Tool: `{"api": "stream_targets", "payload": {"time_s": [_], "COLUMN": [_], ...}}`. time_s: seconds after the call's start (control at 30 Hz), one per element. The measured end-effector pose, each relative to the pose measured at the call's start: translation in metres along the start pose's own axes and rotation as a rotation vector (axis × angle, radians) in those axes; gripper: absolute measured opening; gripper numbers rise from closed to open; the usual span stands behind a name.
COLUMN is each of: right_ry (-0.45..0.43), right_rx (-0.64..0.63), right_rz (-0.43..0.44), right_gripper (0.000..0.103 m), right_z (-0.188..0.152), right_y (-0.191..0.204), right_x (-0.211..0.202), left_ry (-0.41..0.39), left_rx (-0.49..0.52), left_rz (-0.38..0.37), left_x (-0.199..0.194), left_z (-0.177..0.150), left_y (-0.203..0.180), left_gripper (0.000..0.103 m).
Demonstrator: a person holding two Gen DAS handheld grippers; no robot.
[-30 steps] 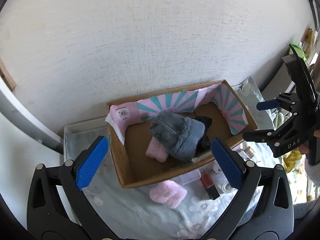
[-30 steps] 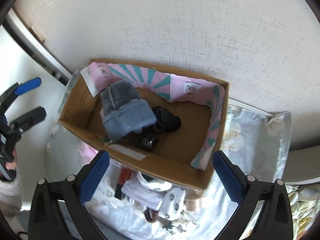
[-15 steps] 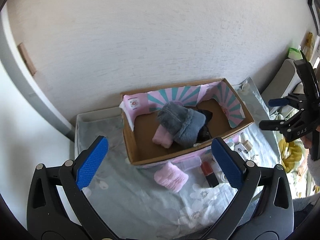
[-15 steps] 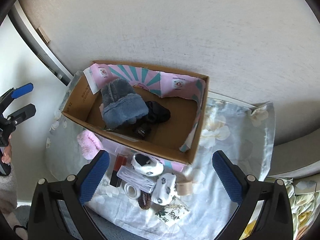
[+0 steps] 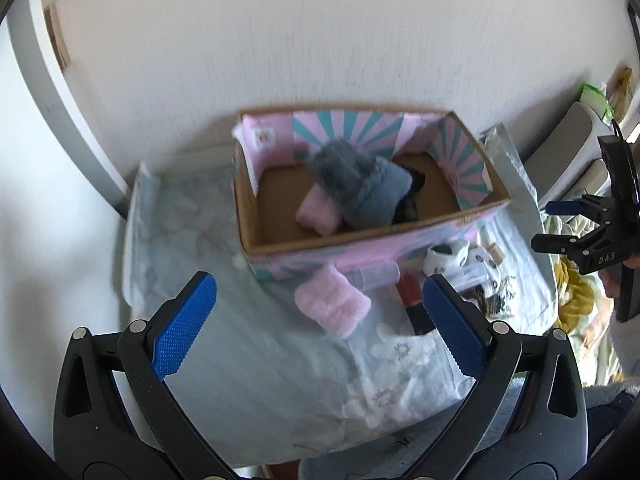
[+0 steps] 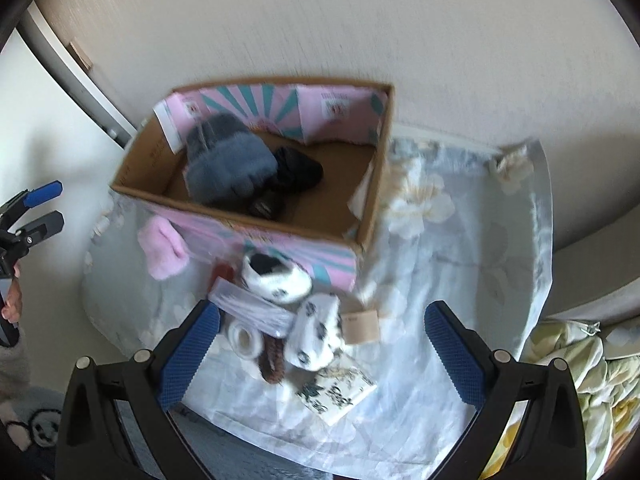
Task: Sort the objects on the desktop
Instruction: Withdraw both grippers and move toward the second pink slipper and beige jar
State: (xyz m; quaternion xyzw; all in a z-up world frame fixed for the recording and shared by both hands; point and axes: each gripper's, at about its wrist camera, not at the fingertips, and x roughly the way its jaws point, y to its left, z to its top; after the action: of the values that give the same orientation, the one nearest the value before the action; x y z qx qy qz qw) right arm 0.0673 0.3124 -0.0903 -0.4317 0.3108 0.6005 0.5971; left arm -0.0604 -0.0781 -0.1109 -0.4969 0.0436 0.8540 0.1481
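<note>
Both grippers, left [image 5: 320, 326] and right [image 6: 320, 356], have pulled back from the box [image 5: 360, 236], fingers spread.

The left gripper [image 5: 320, 324] hangs above the surface's near edge, jaws spread wide and empty. The right gripper [image 6: 322, 354] hangs likewise over the near right corner, jaws wide apart, empty, a hand [image 6: 10, 300] gripping the left one's handle
</note>
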Motion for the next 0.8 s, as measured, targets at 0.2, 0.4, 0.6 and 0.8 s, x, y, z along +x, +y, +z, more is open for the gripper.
{"api": "stream_targets", "payload": {"time_s": [0.2, 0.4, 0.6, 0.8], "right_ry": [0.071, 0.116, 0.137, 0.131], "right_rx": [0.016, 0.07, 0.067, 0.021], "right_rz": [-0.064, -0.082, -0.105, -0.147], "right_gripper": [0.102, 0.099, 0.089, 0.086], "right_z": [-0.023, -0.035, -0.037, -0.037], "right_y": [-0.02, -0.038, -0.046, -0.047], "right_x": [0.027, 0.046, 0.063, 0.074], "left_ry": [0.072, 0.131, 0.148, 0.155], "left_rx": [-0.058, -0.106, -0.127, -0.115], "left_rz": [-0.011, 0.027, 0.065, 0.088], "left_x": [0.037, 0.075, 0.105, 0.126], "left_z": [-0.019, -0.031, -0.036, -0.044], "left_y": [0.0, -0.005, -0.01, -0.012], "left_gripper": [0.103, 0.103, 0.102, 0.102]}}
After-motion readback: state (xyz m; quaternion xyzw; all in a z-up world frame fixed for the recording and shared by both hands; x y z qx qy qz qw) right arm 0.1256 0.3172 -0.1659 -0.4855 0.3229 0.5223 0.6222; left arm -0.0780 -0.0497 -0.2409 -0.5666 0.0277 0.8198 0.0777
